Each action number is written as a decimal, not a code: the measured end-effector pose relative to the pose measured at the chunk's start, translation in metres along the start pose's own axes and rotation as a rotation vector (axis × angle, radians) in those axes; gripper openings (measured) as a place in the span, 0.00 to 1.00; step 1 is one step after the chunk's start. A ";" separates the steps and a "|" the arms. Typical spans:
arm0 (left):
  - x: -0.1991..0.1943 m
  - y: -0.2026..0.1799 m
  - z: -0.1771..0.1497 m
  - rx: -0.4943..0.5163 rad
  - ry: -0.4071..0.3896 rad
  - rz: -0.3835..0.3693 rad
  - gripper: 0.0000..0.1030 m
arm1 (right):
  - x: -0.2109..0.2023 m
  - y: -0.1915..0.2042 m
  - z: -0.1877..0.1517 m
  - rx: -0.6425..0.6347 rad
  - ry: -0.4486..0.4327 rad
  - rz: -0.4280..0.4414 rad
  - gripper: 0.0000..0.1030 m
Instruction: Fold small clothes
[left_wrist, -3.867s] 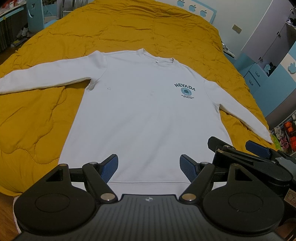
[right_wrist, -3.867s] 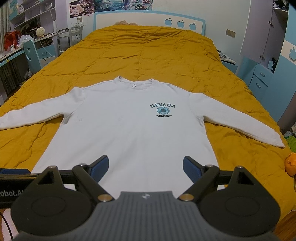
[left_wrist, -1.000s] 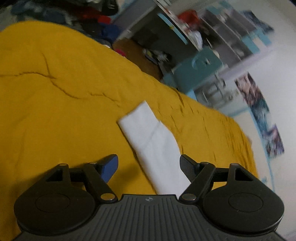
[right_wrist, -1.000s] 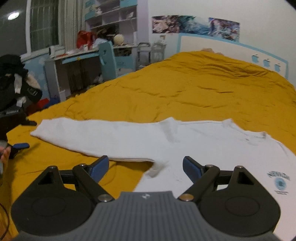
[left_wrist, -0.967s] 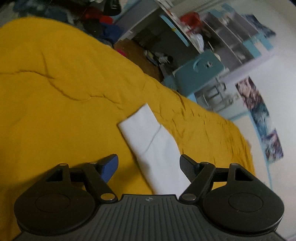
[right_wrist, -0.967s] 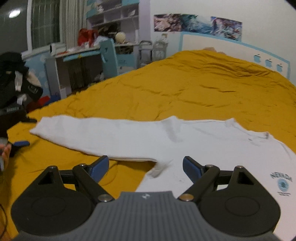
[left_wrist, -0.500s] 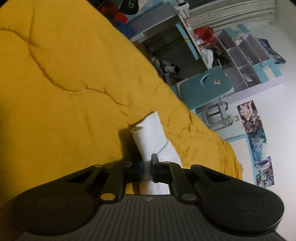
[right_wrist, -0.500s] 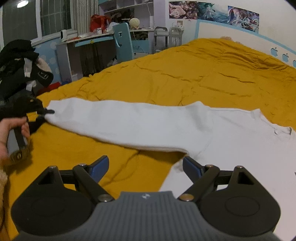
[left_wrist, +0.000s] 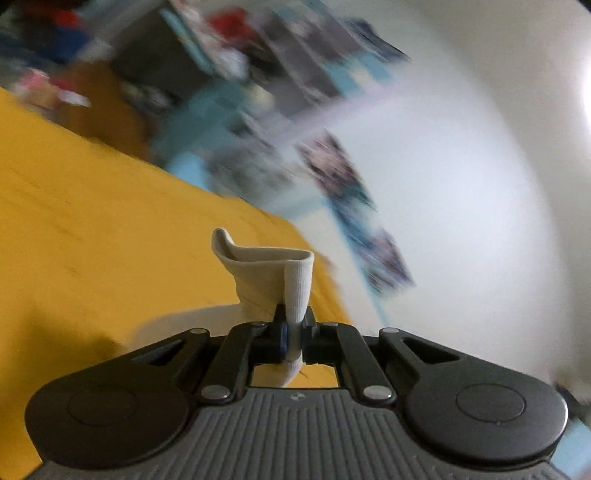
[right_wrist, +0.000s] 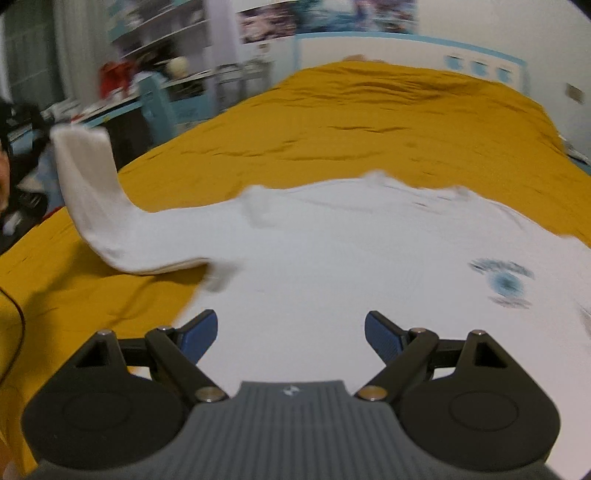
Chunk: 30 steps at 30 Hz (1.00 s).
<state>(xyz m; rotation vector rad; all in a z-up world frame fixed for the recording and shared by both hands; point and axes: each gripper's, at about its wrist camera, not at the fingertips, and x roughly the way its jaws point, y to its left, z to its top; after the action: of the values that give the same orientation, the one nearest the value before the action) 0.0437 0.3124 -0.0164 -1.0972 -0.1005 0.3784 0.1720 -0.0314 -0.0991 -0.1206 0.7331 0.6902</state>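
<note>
The sleeve cuff (left_wrist: 291, 280) has risen off the bedspread (right_wrist: 369, 122), clenched in the left gripper (left_wrist: 291, 338) (right gripper (right_wrist: 290, 332) gapes, empty).

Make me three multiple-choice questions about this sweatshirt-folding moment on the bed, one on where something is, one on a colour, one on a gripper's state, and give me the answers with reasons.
1. Where is the cuff end of the sleeve?
A. flat on the quilt
B. lifted off the bed
C. tucked under the sweatshirt's body

2. What colour is the quilt?
A. mustard yellow
B. light blue
C. grey

3. How does the right gripper stand?
A. shut on the hem
B. shut on the collar
C. open, holding nothing

Answers:
1 B: the sleeve rises from the quilt at the left of the right wrist view, and the left gripper is clamped on the cuff.
2 A: the quilt is mustard yellow all around the white sweatshirt.
3 C: the right gripper has its blue pads wide apart over the sweatshirt's body, nothing between them.
</note>
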 end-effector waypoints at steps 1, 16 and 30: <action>0.008 -0.018 -0.016 0.016 0.040 -0.042 0.06 | -0.008 -0.015 -0.003 0.027 -0.001 -0.019 0.80; 0.138 -0.098 -0.331 0.200 0.776 -0.165 0.22 | -0.076 -0.166 -0.074 0.438 0.032 -0.128 0.80; 0.064 0.008 -0.206 0.382 0.570 0.158 0.46 | 0.009 -0.287 -0.034 0.742 -0.090 -0.077 0.68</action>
<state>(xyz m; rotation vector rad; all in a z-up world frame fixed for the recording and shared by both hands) 0.1560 0.1629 -0.1250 -0.7996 0.5466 0.2009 0.3345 -0.2599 -0.1678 0.5543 0.8505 0.3148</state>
